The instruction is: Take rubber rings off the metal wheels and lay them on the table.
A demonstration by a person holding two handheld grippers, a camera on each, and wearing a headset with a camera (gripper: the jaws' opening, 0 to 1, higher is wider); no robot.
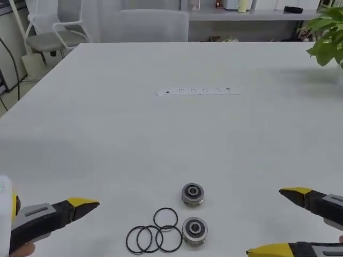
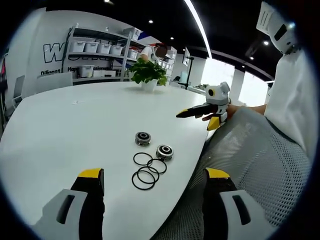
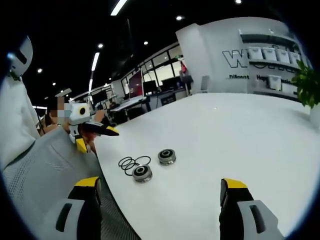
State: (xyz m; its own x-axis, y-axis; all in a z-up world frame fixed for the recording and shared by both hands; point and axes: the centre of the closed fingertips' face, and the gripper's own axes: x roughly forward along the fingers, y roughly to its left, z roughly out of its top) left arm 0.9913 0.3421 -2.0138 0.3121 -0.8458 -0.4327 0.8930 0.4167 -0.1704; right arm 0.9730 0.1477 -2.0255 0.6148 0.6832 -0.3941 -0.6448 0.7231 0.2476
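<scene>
Two metal wheels lie flat near the table's front edge, one (image 1: 193,194) farther from me and one (image 1: 194,231) nearer. Several loose black rubber rings (image 1: 155,234) overlap on the table just left of the near wheel. My left gripper (image 2: 154,175) is open and holds nothing; its yellow-tipped finger (image 1: 80,204) hovers left of the rings. My right gripper (image 1: 275,220) is open too, right of the wheels and clear of them. The right gripper view has the wheels (image 3: 167,156) (image 3: 142,173) and rings (image 3: 132,162) ahead of its jaws. Whether the wheels still carry rings is too small to tell.
The white table (image 1: 161,134) stretches far ahead. A white strip with sockets (image 1: 197,91) lies at its middle. A green plant (image 1: 328,37) stands at the far right, and a chair (image 1: 51,32) at the far left beyond the table.
</scene>
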